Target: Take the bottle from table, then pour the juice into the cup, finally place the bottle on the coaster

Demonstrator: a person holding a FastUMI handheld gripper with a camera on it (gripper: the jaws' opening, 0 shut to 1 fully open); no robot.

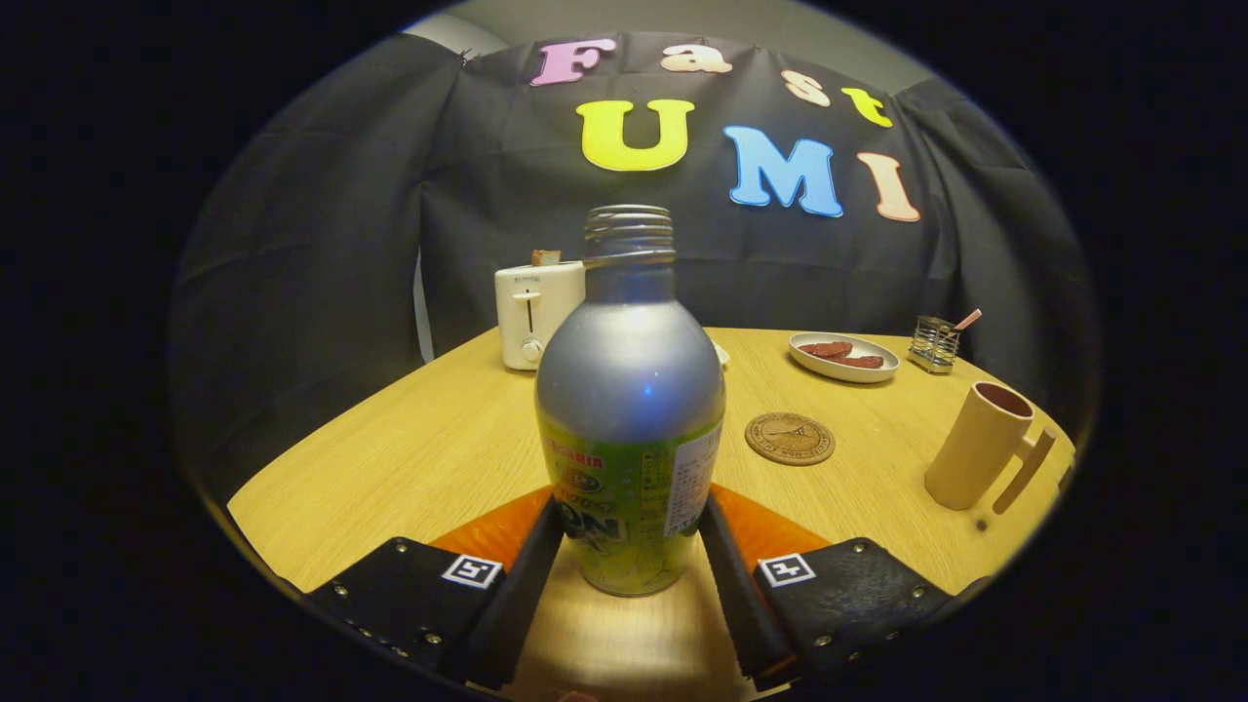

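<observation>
Standing on the table (390, 448) with its cap off, the bottle (629, 409) sits between the fingers of the gripper (629, 556), which squeeze both its sides – low down, ready to lift toward the cup (975, 444) – past the coaster (790, 439).

Bottle (630, 409) between fingers (531, 565); coaster (790, 438) beyond.

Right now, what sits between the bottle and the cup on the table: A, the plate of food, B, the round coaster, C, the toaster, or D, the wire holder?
B: the round coaster lies flat on the table beyond the fingers, between the bottle clamped in the gripper and the cup.
</observation>
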